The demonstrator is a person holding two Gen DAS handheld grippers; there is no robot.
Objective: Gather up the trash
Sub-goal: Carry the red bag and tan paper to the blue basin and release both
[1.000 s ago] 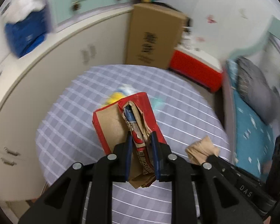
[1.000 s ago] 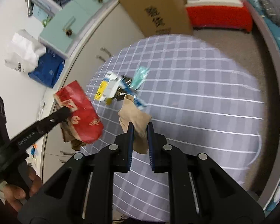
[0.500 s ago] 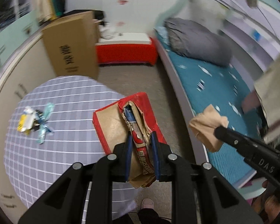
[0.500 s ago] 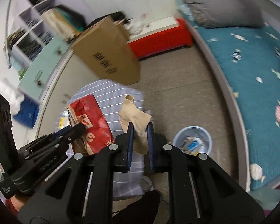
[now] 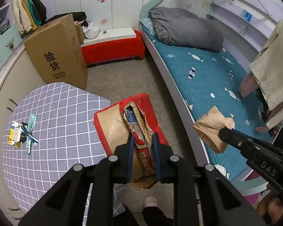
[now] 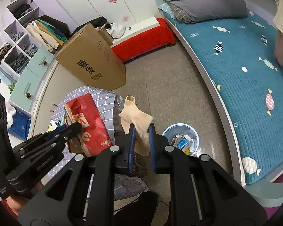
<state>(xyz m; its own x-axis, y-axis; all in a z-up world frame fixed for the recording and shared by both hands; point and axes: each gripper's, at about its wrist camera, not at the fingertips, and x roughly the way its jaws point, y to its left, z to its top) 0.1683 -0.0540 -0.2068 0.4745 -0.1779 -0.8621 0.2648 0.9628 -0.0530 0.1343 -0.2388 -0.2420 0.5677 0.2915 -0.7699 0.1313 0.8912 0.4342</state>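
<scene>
My left gripper point(image 5: 142, 137) is shut on a crumpled red and brown paper bag point(image 5: 120, 124), held in the air past the table's edge; the bag also shows in the right wrist view point(image 6: 86, 124). My right gripper point(image 6: 141, 130) is shut on a beige sock point(image 6: 135, 116), which also shows in the left wrist view point(image 5: 211, 128). A light blue trash bin point(image 6: 181, 139) with wrappers inside stands on the floor just right of the right gripper. Several small wrappers point(image 5: 21, 133) lie on the checked table point(image 5: 56, 131).
A large cardboard box point(image 5: 58, 52) stands behind the table. A red bench point(image 5: 113, 49) is against the wall. A bed point(image 5: 217, 86) with a teal cover and grey duvet runs along the right. My feet show below on the carpet.
Both grippers swung right, away from over the table toward the floor and bed, keeping hold of the bag and the sock. The trash bin has come into the right wrist view.
</scene>
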